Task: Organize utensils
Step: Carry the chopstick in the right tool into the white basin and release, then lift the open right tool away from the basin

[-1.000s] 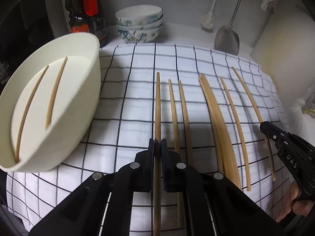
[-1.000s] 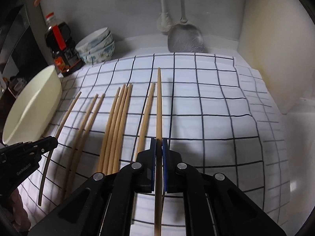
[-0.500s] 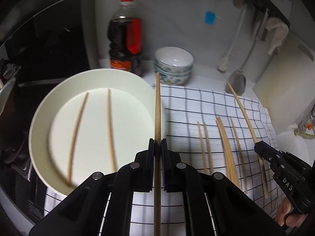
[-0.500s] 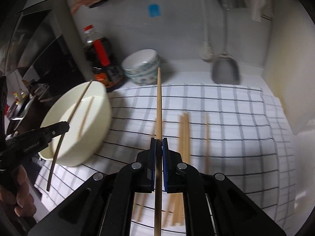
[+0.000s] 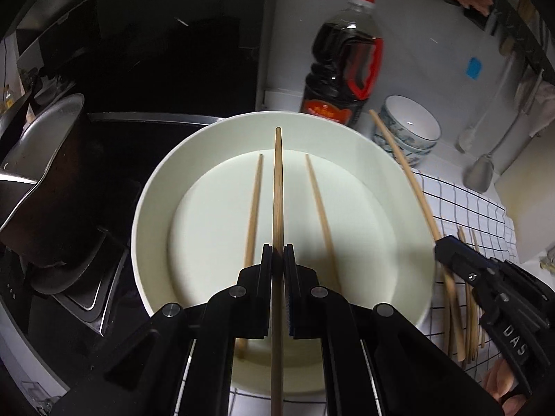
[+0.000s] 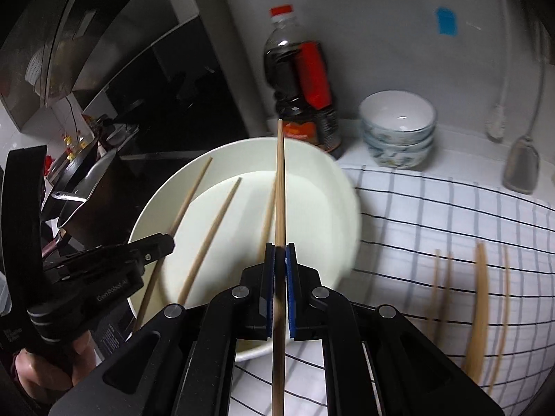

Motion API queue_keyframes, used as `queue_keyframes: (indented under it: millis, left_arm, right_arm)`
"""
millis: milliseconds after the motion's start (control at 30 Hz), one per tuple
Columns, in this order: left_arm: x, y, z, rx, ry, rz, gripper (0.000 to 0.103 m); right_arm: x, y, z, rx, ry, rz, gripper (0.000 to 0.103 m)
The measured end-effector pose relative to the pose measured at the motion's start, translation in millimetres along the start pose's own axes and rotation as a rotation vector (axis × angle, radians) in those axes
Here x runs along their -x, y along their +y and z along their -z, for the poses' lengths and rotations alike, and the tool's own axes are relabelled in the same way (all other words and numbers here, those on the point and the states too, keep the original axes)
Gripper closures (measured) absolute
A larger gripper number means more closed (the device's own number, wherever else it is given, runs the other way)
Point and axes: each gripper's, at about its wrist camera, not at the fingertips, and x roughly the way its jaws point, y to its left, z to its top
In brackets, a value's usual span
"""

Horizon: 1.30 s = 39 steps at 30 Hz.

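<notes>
Wooden chopstick [image 5: 277,187] pinched in left gripper [image 5: 277,260] fingers | right gripper [image 6: 280,260] pinches another [image 6: 280,187] | saucepan [image 5: 45,187] clearest left view

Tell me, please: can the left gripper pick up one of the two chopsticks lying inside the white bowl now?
Probably not yet. The left gripper is already shut on its own chopstick, so its jaws are occupied, though the white bowl is open from above.

Beyond my left claw's tip I see a dark sauce bottle [image 5: 341,66] with a red handle, standing against the wall. Right of it sits a stack of patterned bowls [image 5: 411,131]. A metal spatula [image 5: 480,173] hangs farther right. A dark pot [image 5: 41,180] sits off to the left.
</notes>
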Motion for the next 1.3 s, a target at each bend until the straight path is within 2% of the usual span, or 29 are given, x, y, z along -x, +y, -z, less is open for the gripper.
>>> queue_keyframes:
  millis: [233, 467, 833, 900, 967, 1033, 1100, 1300]
  left_arm:
    - [-26.2, 19.2, -11.2, 0.003, 0.03, 0.015, 0.096]
    - [-49.7, 23.7, -16.7, -0.01, 0.073, 0.026, 0.096]
    - [-69.5, 28.8, -19.6, -0.006, 0.117, 0.015, 0.095]
    - [-69.6, 30.0, -19.2, 0.0, 0.118, 0.01, 0.094]
    - [-68.8, 31.3, -19.0, 0.004, 0.116, -0.001, 0.08]
    - [-64.1, 34.7, -18.3, 0.016, 0.098, -0.022, 0.054]
    - [-58.1, 37.7, -16.8, 0.024, 0.08, -0.037, 0.041]
    - [-48.1, 45.2, -13.2, 0.031, 0.072, -0.062, 0.034]
  right_arm:
    - [-48.8, 19.1, -12.7, -0.011, 0.106, 0.014, 0.097]
    - [-82.2, 12.8, -15.8, -0.078, 0.189, 0.042, 0.097]
    - [-98.2, 9.9, -12.5, -0.087, 0.232, 0.071, 0.097]
    - [-96.5, 9.9, -13.2, -0.085, 0.218, 0.067, 0.094]
    - [-91.6, 10.5, -14.3, -0.074, 0.203, 0.072, 0.091]
    - [-85.9, 9.1, -14.8, -0.067, 0.193, 0.081, 0.091]
    - [-83.0, 7.3, -15.3, -0.073, 0.186, 0.082, 0.09]
    - [-72.4, 7.1, -14.1, -0.072, 0.171, 0.075, 0.084]
